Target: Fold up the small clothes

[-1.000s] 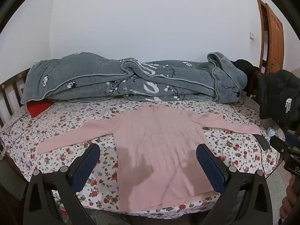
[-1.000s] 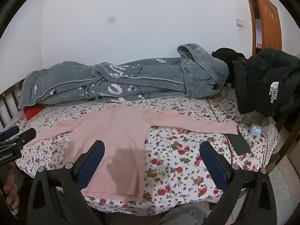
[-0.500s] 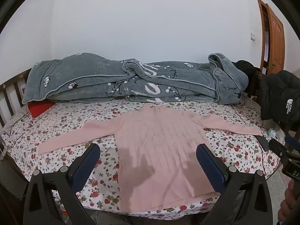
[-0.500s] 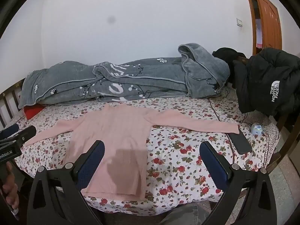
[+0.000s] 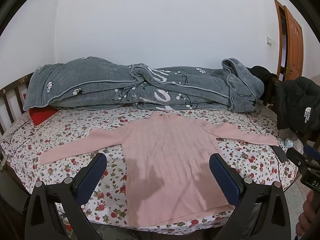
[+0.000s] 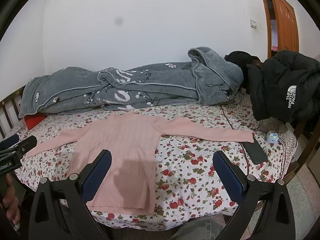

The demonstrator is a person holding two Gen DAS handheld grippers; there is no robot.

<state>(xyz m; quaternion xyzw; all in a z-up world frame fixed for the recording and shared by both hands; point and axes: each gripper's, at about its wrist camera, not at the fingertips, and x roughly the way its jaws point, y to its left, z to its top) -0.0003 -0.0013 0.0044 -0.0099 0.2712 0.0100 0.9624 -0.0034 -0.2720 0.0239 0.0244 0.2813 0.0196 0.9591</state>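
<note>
Pink sweater point(image 5: 170, 160) flat on bed point(image 5: 66, 132)

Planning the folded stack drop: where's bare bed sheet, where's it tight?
Free: floral sheet between the pink sweater body, its right sleeve and the phone; also under the left sleeve. Crowded: the far side under the grey quilt, and the right corner with phone, small toy and black jacket.

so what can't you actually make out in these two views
- Red item: mostly tucked under the grey quilt in both views, so what it is stays unclear.
- Small pale-blue object beside the black phone: too small to identify.
- Pink sweater: near hem partly blocked by the left tool.
- Bed front edge: hidden behind both tools' frames.
</note>
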